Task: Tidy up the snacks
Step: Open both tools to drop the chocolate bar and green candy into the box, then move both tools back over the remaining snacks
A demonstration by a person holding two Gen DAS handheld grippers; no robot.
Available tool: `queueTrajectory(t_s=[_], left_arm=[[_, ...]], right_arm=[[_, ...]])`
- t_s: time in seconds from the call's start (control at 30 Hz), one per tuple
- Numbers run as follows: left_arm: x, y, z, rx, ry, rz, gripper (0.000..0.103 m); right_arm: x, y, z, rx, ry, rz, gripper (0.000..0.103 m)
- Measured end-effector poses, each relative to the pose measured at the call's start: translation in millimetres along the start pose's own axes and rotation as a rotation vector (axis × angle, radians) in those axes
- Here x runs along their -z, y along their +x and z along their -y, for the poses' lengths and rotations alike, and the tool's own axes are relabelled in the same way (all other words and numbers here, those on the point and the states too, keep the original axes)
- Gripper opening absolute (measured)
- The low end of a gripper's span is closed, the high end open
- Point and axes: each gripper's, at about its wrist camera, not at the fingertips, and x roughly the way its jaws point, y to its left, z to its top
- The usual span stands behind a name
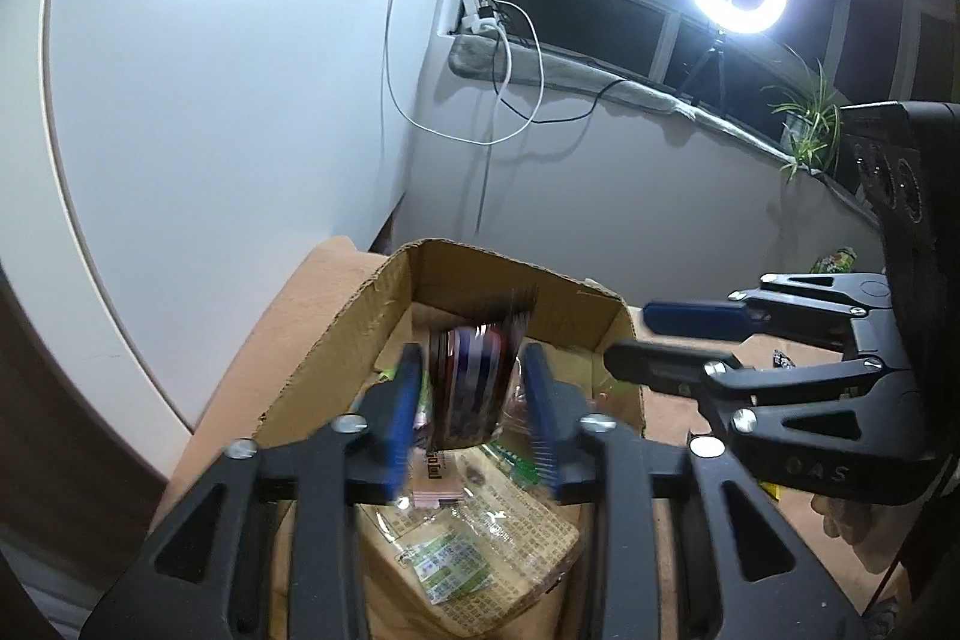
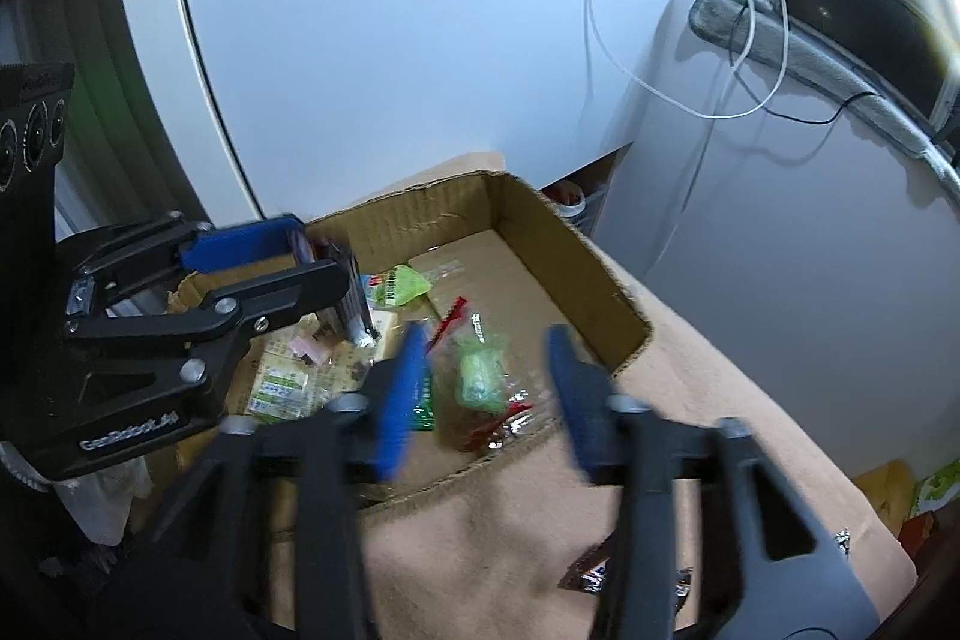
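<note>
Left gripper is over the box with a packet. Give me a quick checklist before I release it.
1. Dark snack packet between the left gripper fingers: ok, though blurred.
2. Packet above the cardboard box opening: ok.
3. Right gripper empty and open: ok.
4. Right gripper clear of the drop path: ok, it sits off to the side.
5. Landing spot: cannot tell; other packets already lie below.

Rough corrugated cardboard box (image 2: pixel 606 280); glossy plastic snack wrappers (image 2: pixel 480 376); matt peach cloth (image 2: pixel 510 538); matt black plastic gripper (image 2: pixel 489 388)
</note>
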Motion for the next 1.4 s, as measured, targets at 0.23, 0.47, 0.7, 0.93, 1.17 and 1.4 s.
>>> queueTrajectory(t_s=[0.23,0.47,0.7,0.93,1.17,1.4], left_arm=[[-2,0,3,-0.004,0.003,0.009,0.050],[-6,-1,15,0.021,0.010,0.019,0.050],[-6,3,50,0.078,0.062,0.007,0.050],[-4,11,83,0.141,0.097,-0.024,0.054],[8,35,117,0.231,0.148,-0.111,0.055],[28,57,140,0.224,0.238,-0.171,0.055]], right_arm=[[3,-12,11,0.029,0.016,0.012,0.067],[16,-32,32,0.062,0.045,0.012,0.067],[42,-65,66,0.109,0.109,0.014,0.067],[76,-99,98,0.158,0.169,0.006,0.069],[124,-129,139,0.209,0.271,-0.004,0.075],[179,-145,179,0.247,0.376,-0.046,0.075]])
